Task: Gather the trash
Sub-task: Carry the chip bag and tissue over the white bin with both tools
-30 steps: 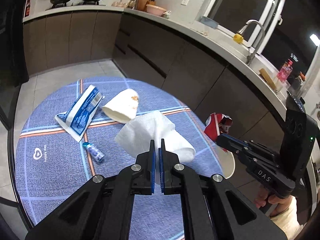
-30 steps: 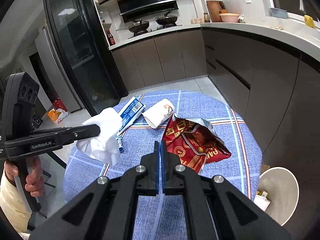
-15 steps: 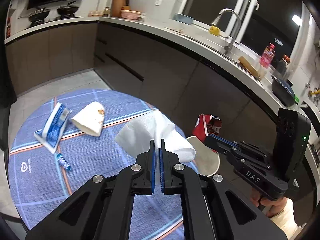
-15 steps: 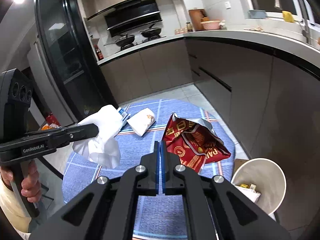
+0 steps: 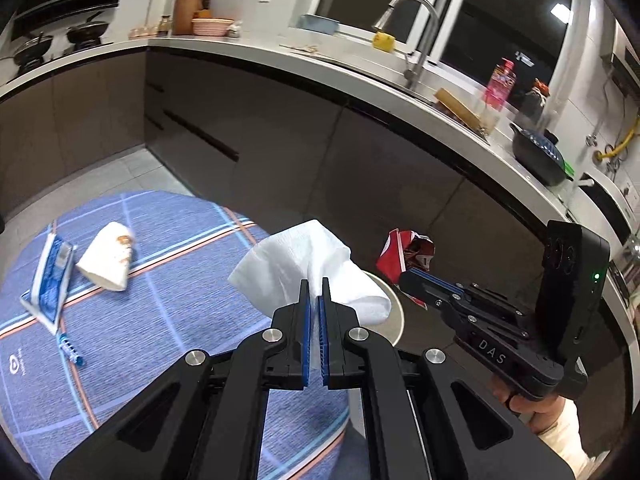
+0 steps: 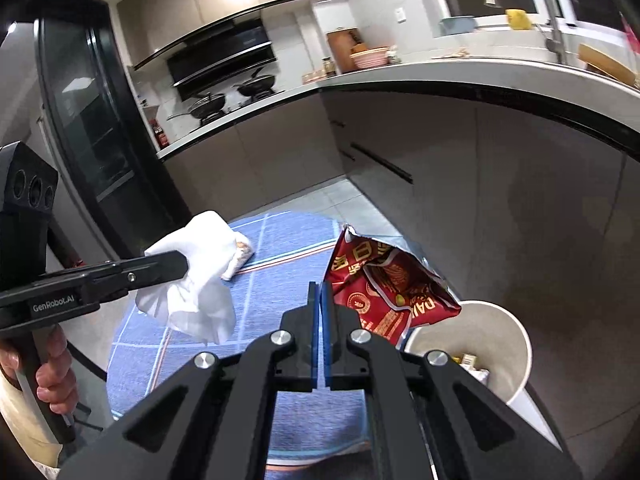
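Over the bin: both tongs are hanging near the white bin (image 6: pixel 496 344) at the right edge of the round desk (image 5: pixel 168 320), which is wearing a blue plaid cloth.
Left tongs: the left tongs (image 5: pixel 314 300) are pinching a crumpled white tissue (image 5: pixel 304 264), blue pads nearly together with paper between them.
Right tongs: the right tongs (image 6: pixel 320 312) are pressed together on the edge of a red snack bag (image 6: pixel 384 280), which is dangling just above the bin's near rim.
What's changing: compared with a second ago, both loads are travelling right, off the desk top and toward the bin. Back then the bag was hanging over the cloth with the bin off in the corner; now the bin is sitting right under it.
What that means: looks to me like the carry is almost done and the drop is coming up, bag first probably, since the tissue is sitting further left of the opening.
Bin contents: some small scraps are already lying inside, can't tell what.
Still waiting on the desk: a tipped paper cup (image 5: pixel 106 258), a blue and white wrapper (image 5: pixel 50 280) and a little blue bottle-like thing (image 5: pixel 70 346), all on the far left side, well apart from the bin.
Progress guess: roughly halfway, going by what's left lying out.
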`<state>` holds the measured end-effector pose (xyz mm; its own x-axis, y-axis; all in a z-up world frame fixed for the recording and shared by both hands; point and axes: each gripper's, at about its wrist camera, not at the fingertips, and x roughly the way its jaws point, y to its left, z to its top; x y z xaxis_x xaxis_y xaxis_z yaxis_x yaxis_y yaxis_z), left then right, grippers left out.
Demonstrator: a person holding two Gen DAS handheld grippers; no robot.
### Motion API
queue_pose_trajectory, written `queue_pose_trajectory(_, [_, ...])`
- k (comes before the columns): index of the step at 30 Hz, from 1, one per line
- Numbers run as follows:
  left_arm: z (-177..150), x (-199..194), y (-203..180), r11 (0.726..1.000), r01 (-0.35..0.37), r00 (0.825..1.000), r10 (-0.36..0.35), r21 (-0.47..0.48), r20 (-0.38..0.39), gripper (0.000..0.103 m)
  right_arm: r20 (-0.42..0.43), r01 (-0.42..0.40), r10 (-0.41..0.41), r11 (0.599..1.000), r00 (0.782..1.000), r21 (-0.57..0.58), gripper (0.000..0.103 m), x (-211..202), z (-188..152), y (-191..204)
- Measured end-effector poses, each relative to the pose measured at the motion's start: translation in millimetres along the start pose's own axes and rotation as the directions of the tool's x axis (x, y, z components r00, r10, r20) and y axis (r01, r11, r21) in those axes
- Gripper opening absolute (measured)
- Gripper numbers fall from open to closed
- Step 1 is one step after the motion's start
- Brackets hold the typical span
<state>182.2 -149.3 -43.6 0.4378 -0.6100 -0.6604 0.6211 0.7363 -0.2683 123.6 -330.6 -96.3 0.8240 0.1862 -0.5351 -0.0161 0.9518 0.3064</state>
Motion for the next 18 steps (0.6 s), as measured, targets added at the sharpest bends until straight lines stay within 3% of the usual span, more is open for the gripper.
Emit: queue_pose_trajectory(18, [19,84,-55,0.994,0.084,0.993,-0.077,0.072,-0.094,0.003,-0.047,0.120,-0.114,0.984,0.992,0.134,0.003,-2,-28,-89])
